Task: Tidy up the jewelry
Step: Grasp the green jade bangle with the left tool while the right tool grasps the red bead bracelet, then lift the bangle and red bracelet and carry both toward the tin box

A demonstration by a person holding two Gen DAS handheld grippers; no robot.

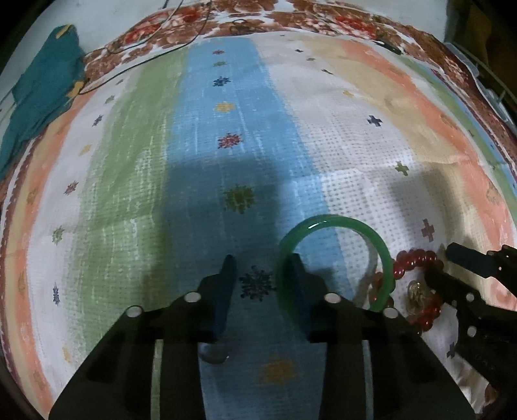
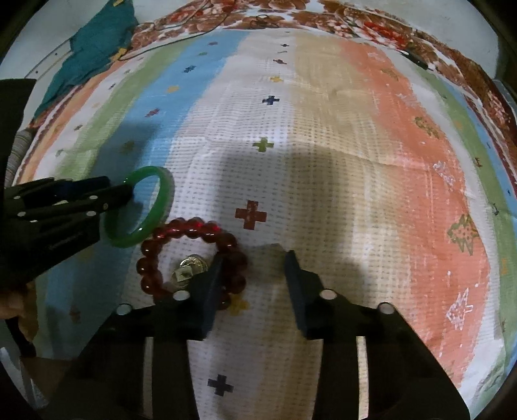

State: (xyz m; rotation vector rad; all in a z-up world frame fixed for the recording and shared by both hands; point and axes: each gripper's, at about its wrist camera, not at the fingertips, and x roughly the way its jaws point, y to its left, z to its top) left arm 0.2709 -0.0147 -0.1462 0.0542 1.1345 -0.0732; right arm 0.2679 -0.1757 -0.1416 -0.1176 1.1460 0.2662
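Looking along the left gripper (image 1: 261, 274), we see a striped cloth (image 1: 226, 129) of green, blue, white, beige and coral bands dotted with small flower and cross motifs, spread over a brown floral bedcover (image 1: 323, 16). A teal cloth (image 1: 42, 90) lies crumpled at ten o'clock, and a thin dark cable (image 1: 145, 61) trails across the far edge near eleven o'clock.

A green bangle (image 1: 384, 255) sits at four o'clock from the centre of the left view. It is tilted up off the cloth, ringed around the left gripper's right-hand finger, which passes through its opening. The jaws stand spread with a wide gap, and nothing is pinched between them. From the right wrist view the same green bangle (image 2: 164, 197) appears at nine o'clock, hanging on the tip of the left gripper (image 2: 126, 194).

Just beside the bangle, and touching or overlapping its lower rim, lies a red bead bracelet (image 2: 161, 232) flat on the white band. Inside its loop rest gold coin-like charms (image 2: 189, 268).

The right gripper (image 2: 255, 265) has its jaws spread wide as well. Its left-hand finger lies over the bracelet's right side, with the beads showing on both sides of it; we cannot tell whether the finger touches them. Its other finger hangs over bare white cloth. In the left view the right gripper (image 1: 439, 261) enters at three to four o'clock.
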